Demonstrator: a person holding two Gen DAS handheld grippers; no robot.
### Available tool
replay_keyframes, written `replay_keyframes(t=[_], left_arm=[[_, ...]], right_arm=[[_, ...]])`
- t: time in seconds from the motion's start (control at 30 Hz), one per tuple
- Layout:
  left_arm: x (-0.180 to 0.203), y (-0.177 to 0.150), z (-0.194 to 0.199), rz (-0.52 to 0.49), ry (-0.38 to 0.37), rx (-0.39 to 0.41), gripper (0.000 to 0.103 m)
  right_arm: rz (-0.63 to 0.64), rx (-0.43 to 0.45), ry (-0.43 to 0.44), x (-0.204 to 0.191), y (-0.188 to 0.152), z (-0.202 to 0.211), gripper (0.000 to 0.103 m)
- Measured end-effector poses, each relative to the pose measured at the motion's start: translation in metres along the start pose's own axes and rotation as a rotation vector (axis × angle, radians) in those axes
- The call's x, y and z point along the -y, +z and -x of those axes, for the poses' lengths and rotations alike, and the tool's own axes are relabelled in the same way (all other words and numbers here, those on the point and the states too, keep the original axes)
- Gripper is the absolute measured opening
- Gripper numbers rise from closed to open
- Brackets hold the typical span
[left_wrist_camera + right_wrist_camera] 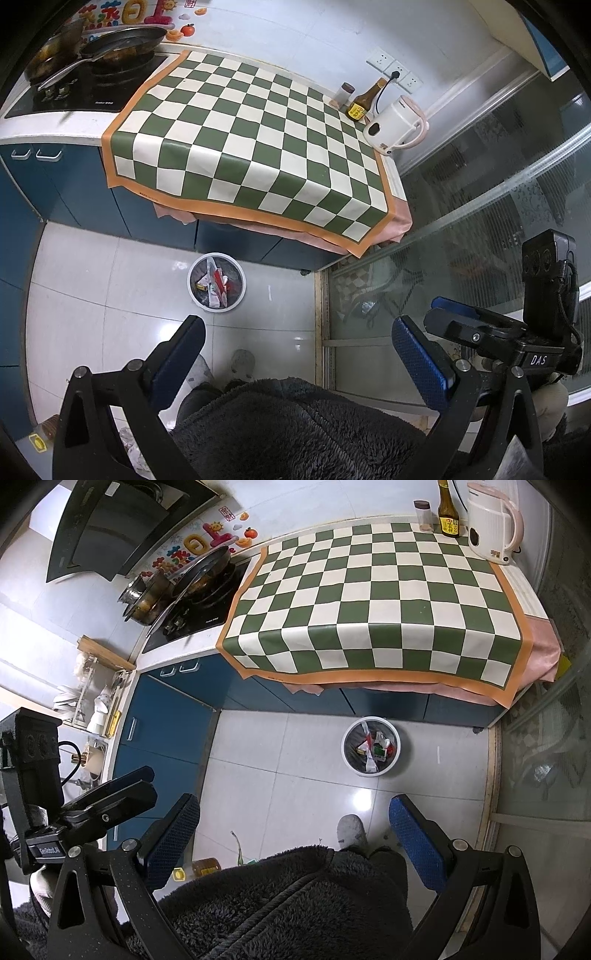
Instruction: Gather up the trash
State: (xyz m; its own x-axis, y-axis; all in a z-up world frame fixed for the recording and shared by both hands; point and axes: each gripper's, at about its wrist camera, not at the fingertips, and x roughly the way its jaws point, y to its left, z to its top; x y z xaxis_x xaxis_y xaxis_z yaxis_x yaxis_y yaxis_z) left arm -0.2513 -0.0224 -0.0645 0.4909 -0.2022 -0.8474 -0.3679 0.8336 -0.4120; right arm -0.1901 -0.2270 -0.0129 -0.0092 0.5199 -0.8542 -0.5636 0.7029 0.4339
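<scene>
Kitchen tabletop (369, 602) bare of trash, bin (370, 747) holds wrappers; my left gripper (299, 354) and right gripper (295, 830) both wide, empty; looks nearly done.

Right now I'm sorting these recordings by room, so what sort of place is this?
Most likely a home kitchen: a frying pan sits on a stove, an electric kettle stands on the counter with the checkered cloth, and a range hood hangs above.

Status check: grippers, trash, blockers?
Left gripper open, empty. Right gripper open, empty. Round white trash bin on floor holds wrappers. Nothing blocking.
</scene>
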Motion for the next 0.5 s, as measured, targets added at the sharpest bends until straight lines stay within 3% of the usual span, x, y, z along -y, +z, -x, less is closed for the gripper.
replay_keyframes(t=[0.5], left_arm=[[0.0052,-0.0007,0.0005,0.012,-0.001,0.016,0.103]], right_arm=[[0.0,-0.006,0.009,0.0,0.0025,0.0023,0.103]])
